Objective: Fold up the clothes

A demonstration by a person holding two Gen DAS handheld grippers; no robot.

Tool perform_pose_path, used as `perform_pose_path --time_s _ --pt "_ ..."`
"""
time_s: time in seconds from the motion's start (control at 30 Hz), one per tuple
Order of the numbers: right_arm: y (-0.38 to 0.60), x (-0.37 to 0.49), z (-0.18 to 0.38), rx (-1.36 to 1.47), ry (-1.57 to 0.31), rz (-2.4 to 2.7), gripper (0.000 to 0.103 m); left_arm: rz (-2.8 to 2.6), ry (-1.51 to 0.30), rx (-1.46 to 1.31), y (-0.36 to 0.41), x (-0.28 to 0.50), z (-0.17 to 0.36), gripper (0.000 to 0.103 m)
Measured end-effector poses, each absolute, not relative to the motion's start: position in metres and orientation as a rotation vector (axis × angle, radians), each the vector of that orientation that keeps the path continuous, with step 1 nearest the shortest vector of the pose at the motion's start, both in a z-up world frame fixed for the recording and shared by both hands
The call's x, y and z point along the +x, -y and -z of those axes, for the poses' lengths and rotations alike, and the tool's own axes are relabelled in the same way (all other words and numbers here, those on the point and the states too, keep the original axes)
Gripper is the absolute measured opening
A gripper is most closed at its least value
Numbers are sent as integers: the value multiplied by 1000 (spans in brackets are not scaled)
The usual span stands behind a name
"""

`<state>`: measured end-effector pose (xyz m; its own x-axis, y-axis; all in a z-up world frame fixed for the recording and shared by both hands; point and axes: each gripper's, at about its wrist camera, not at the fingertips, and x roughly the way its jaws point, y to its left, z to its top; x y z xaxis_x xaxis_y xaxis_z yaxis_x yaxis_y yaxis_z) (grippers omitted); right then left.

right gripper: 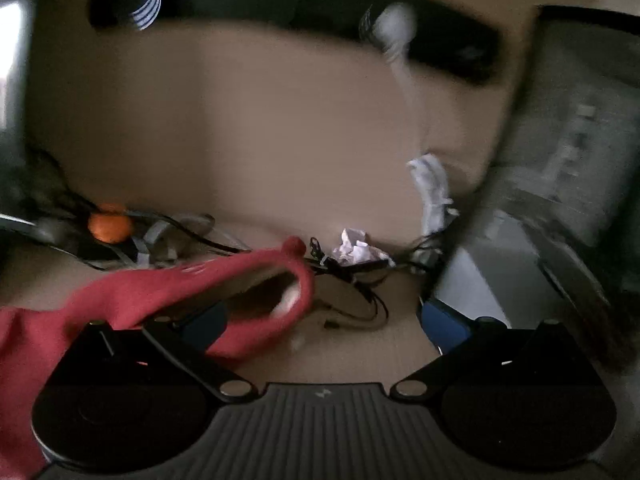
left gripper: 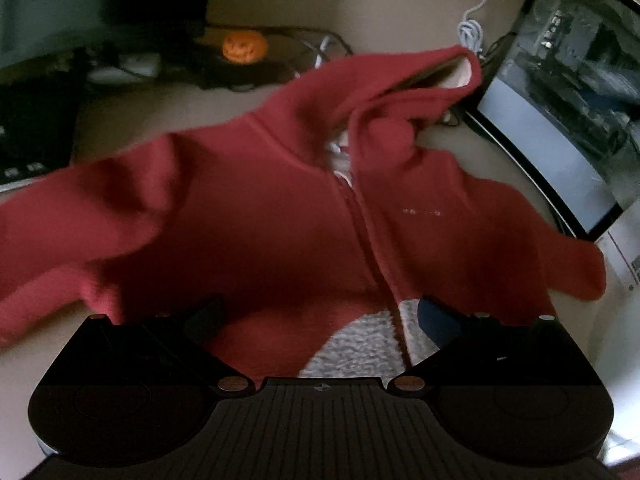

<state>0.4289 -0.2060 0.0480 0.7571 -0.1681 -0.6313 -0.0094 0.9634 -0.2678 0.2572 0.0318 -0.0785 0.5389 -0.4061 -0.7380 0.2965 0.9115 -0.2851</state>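
A red hoodie (left gripper: 248, 216) lies spread front-up on a beige tabletop (left gripper: 120, 108), its zipper running down the middle, the hood (left gripper: 400, 88) lifted toward the far side and a sleeve reaching out to each side. At the hem, one front panel is turned back to show grey fleece lining (left gripper: 360, 344). The left gripper (left gripper: 320, 312) hangs just above that hem, jaws wide, with nothing between them.

In the blurred right wrist view, the right gripper (right gripper: 320, 326) is over the tabletop (right gripper: 340, 356) beside the hood (right gripper: 248, 280), jaws wide; its left finger (right gripper: 204, 328) is at or under the red cloth, though whether it touches cannot be told. A sleeve of the hoodie (right gripper: 24, 344) fills that view's left edge.

Behind the garment sit an orange pumpkin (left gripper: 244, 46), a tangle of dark cables (right gripper: 352, 280), crumpled paper (right gripper: 354, 248) and a coiled white cord (left gripper: 472, 28). A monitor (left gripper: 568, 112) stands at the right.
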Motion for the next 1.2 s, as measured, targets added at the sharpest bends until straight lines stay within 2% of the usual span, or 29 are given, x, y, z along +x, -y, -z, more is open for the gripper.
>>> perform_pose_path --time_s 0.1,0.17,0.3,0.4,0.5,0.57,0.73,0.87,1.03,1.2 --pt "210 482 -10 -381 -792 174 103 390 -926 -172 -28 258 83 103" --pt "215 495 -7 -398 -755 215 103 371 -928 -185 -26 258 84 103" --pt "191 462 -94 -329 -370 100 103 353 -930 -220 -28 256 83 103" --pt "153 441 -157 -398 -95 20 103 374 -944 -290 -27 260 81 103" --pt "121 437 -186 -463 77 -23 103 403 -946 -332 -20 267 80 103" --pt "103 450 -181 -548 50 -37 103 411 -934 -316 -10 272 80 103" --pt "92 475 -133 -676 -336 -120 103 372 -919 -265 4 286 84 103" --pt "123 433 -111 -660 -384 -109 103 379 -923 -259 -5 286 83 103" --pt "182 361 -124 -469 -463 -1 103 386 -932 -240 -19 285 79 103" --pt "228 276 -80 -450 -595 183 103 407 -882 -181 -43 261 58 103"
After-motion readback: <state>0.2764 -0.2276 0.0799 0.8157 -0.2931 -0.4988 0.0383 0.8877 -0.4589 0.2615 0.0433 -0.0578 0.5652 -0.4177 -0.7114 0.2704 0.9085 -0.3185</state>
